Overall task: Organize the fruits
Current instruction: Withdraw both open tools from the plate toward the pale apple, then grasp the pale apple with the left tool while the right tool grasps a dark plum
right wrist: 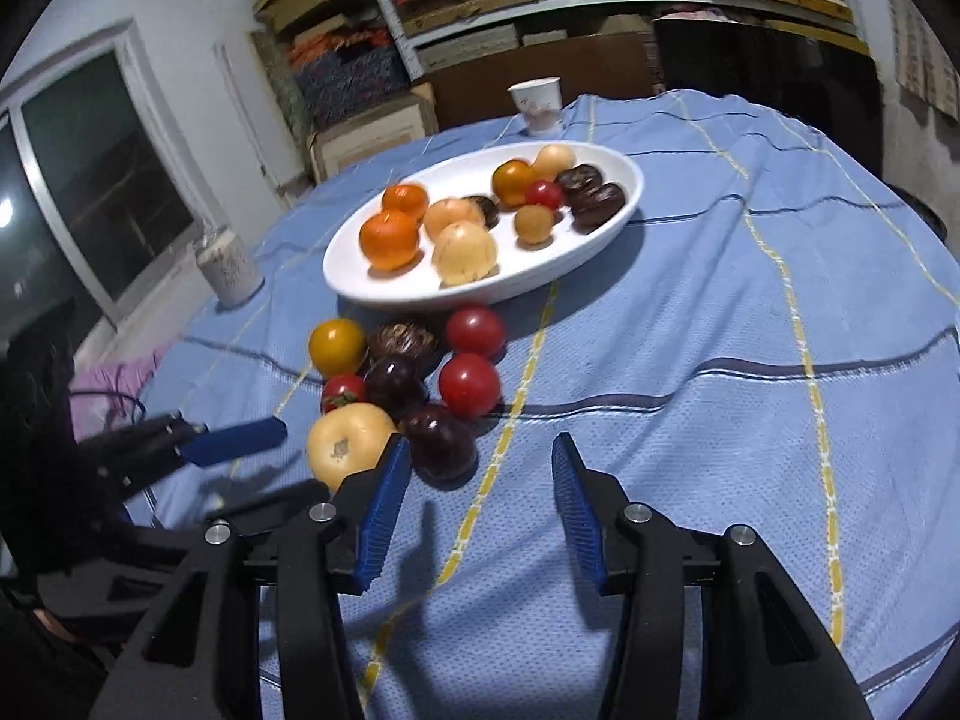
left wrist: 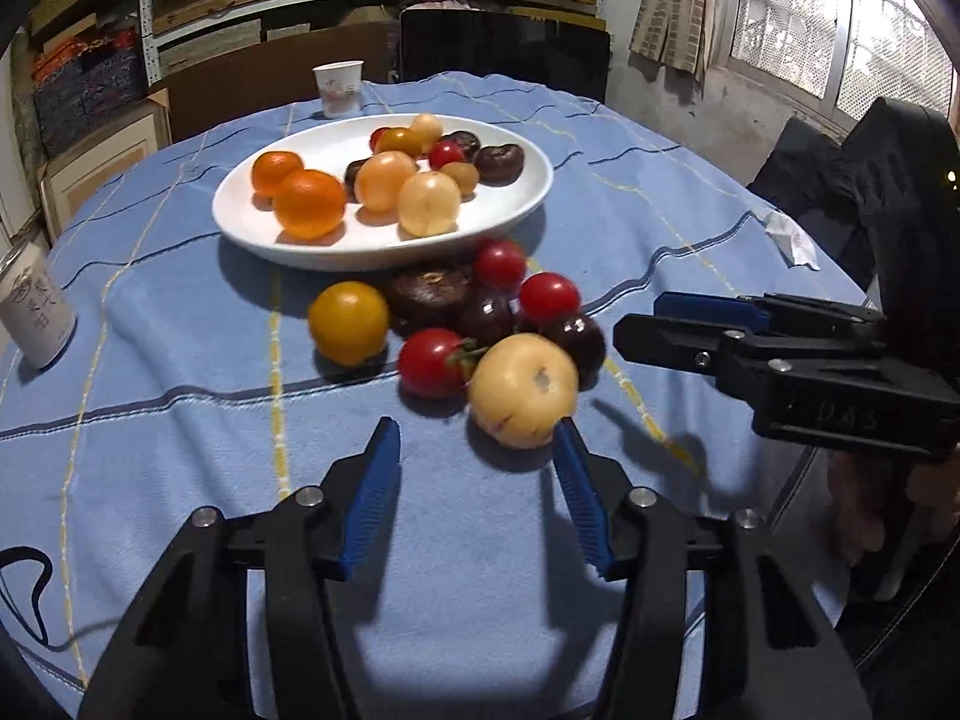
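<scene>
Fruit fills the white oval plate (left wrist: 384, 240) ahead of both grippers — oranges, pale yellow fruits, tomatoes and dark ones — its long axis running across the left view. Nearer, a loose cluster lies on the blue cloth (left wrist: 180, 450). The pale yellow fruit (left wrist: 523, 389), dimple up, sits just beyond the left gripper (left wrist: 477, 450) by its right fingertip; the right gripper (right wrist: 480, 459) is beside it — both part-open, empty.

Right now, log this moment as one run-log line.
left claw: open, empty, near pale yellow fruit | right claw: open, empty | plate: part filled | loose fruit pile: on cloth
</scene>
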{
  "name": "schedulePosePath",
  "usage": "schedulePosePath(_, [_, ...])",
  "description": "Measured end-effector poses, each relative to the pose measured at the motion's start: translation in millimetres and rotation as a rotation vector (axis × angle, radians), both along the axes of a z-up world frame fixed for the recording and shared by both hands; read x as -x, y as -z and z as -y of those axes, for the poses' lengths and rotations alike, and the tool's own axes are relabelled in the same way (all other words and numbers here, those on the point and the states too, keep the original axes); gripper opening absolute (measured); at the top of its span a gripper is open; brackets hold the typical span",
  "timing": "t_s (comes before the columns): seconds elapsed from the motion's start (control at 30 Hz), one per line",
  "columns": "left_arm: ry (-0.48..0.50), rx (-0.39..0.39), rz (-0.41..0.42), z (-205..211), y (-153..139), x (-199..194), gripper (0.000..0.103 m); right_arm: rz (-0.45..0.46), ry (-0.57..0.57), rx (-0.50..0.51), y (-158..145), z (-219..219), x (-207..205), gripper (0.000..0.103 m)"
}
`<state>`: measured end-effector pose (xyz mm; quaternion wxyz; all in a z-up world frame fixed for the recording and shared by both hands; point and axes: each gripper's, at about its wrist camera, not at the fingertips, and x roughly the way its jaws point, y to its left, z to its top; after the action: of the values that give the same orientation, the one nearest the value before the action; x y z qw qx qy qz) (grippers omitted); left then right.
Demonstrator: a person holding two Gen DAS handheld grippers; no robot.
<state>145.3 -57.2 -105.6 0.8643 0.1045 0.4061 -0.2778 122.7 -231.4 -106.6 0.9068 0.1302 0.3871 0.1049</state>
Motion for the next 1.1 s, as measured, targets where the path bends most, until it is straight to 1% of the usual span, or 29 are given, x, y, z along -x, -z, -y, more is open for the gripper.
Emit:
schedulePosePath(0.07, [0.018, -0.002, -0.007, 9.4, 1.3, 1.7, 0.052, -0.011, 0.018, -0.024, 2.4, 7.4, -0.2, 0.050])
schedulePosePath(0.17, [0.038, -0.011, 0.005, 20.2, 1.1, 4.8, 0.053, -0.008, 0.026, -0.044, 2.8, 13.1, 1.6, 0.050])
schedulePosePath(0.2, [0.034, -0.017, 0.002, 22.3, 1.8, 3.7, 0.052, -0.007, 0.022, -0.049, 3.2, 13.1, 1.5, 0.050])
schedulePosePath(0.27, [0.017, -0.002, -0.020, 22.3, 3.2, -0.9, 0.052, -0.013, 0.016, -0.050, 3.6, 13.1, 1.3, 0.050])
schedulePosePath(0.3, [0.009, 0.007, -0.034, 21.5, 4.2, -3.4, 0.048, -0.017, 0.014, -0.052, 4.3, 12.7, 0.4, 0.050])
schedulePosePath(0.33, [0.000, 0.011, -0.052, 20.7, 5.9, -6.7, 0.042, -0.018, 0.014, -0.053, 4.3, 13.0, 0.2, 0.050])
schedulePosePath(0.37, [0.000, 0.013, -0.067, 20.6, 7.6, -8.5, 0.040, -0.018, 0.014, -0.056, 4.2, 13.7, 0.5, 0.050])
schedulePosePath(0.47, [-0.006, 0.011, -0.086, 21.9, 10.3, -11.2, 0.040, -0.018, 0.012, -0.057, 4.2, 13.5, 1.1, 0.050])
schedulePosePath(0.53, [-0.022, 0.016, -0.095, 23.1, 11.0, -13.1, 0.045, -0.017, 0.009, -0.055, 4.2, 12.5, 1.5, 0.050])
schedulePosePath(0.6, [-0.041, 0.029, -0.093, 22.7, 9.5, -15.0, 0.059, -0.015, 0.008, -0.055, 4.1, 12.0, 1.9, 0.050])
schedulePosePath(0.63, [-0.049, 0.038, -0.088, 22.3, 8.0, -15.7, 0.062, -0.015, 0.008, -0.056, 4.0, 12.3, 2.1, 0.050])
schedulePosePath(0.7, [-0.064, 0.048, -0.078, 22.4, 5.5, -18.6, 0.064, -0.013, 0.010, -0.061, 3.8, 13.2, 2.3, 0.050])
schedulePosePath(0.77, [-0.064, 0.050, -0.091, 23.7, 6.9, -21.7, 0.064, -0.015, 0.018, -0.069, 4.5, 15.3, 2.3, 0.050])
schedulePosePath(0.8, [-0.060, 0.056, -0.100, 23.4, 7.6, -22.7, 0.062, -0.015, 0.018, -0.070, 4.5, 15.3, 2.2, 0.050])
schedulePosePath(0.83, [-0.057, 0.064, -0.105, 22.5, 7.8, -23.1, 0.055, -0.013, 0.017, -0.070, 4.3, 15.4, 2.5, 0.050])
schedulePosePath(0.87, [-0.050, 0.090, -0.112, 19.4, 6.7, -23.5, 0.041, -0.012, 0.017, -0.070, 4.4, 15.2, 2.5, 0.050])
schedulePosePath(0.9, [-0.052, 0.100, -0.108, 17.5, 5.9, -23.1, 0.041, -0.013, 0.016, -0.071, 4.6, 15.3, 2.2, 0.050])
schedulePosePath(1.03, [-0.055, 0.112, -0.024, 6.7, -6.2, -5.6, 0.041, -0.013, 0.012, -0.067, 4.5, 14.3, 2.5, 0.050])
schedulePosePath(1.1, [-0.066, 0.125, -0.005, -2.1, -10.4, 0.1, 0.041, -0.013, 0.005, -0.057, 4.0, 12.0, 2.3, 0.050])
